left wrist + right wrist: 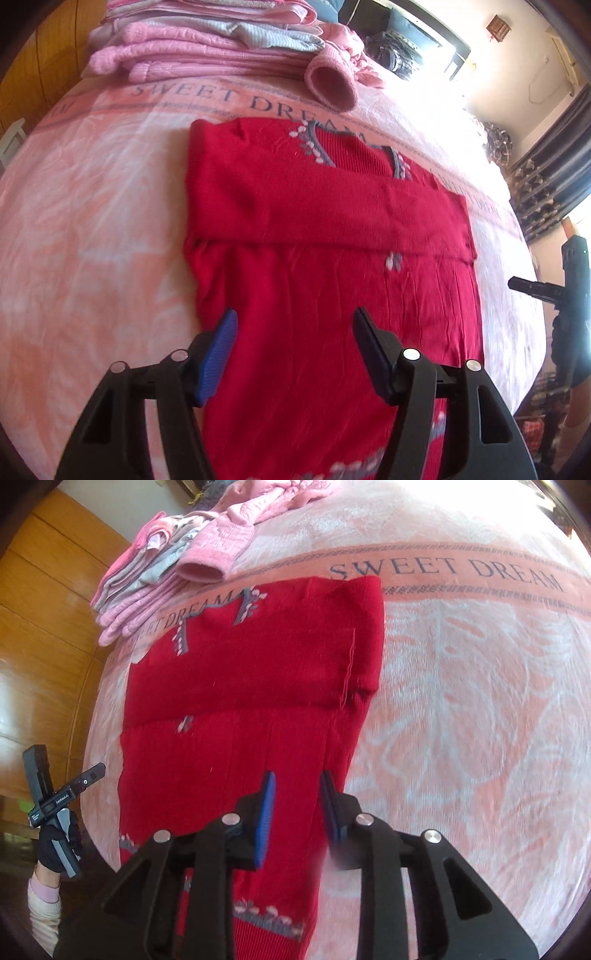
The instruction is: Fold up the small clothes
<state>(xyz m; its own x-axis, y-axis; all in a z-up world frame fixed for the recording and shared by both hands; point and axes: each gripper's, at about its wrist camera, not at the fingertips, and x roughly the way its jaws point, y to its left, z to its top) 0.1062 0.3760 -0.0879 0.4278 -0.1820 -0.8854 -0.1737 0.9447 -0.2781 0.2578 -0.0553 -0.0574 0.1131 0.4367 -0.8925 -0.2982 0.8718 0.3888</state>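
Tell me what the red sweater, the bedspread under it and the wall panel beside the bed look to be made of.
Red sweater: apparently fine knit, wool or acrylic, matte and faintly fuzzy, with a ribbed hem and knitted-in grey and white motifs.
Bedspread: seemingly a soft woven or plush blanket, matte, pink with pale leaf patterns and woven lettering.
Wall panel: wood or wood veneer, glossy; visible grain and bright reflections.

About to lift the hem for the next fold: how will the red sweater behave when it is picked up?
The red sweater is probably floppy: it lies creased and flat, sleeves folded across. It likely sags between the left gripper and right gripper. The knit looks grippy, not slippery.
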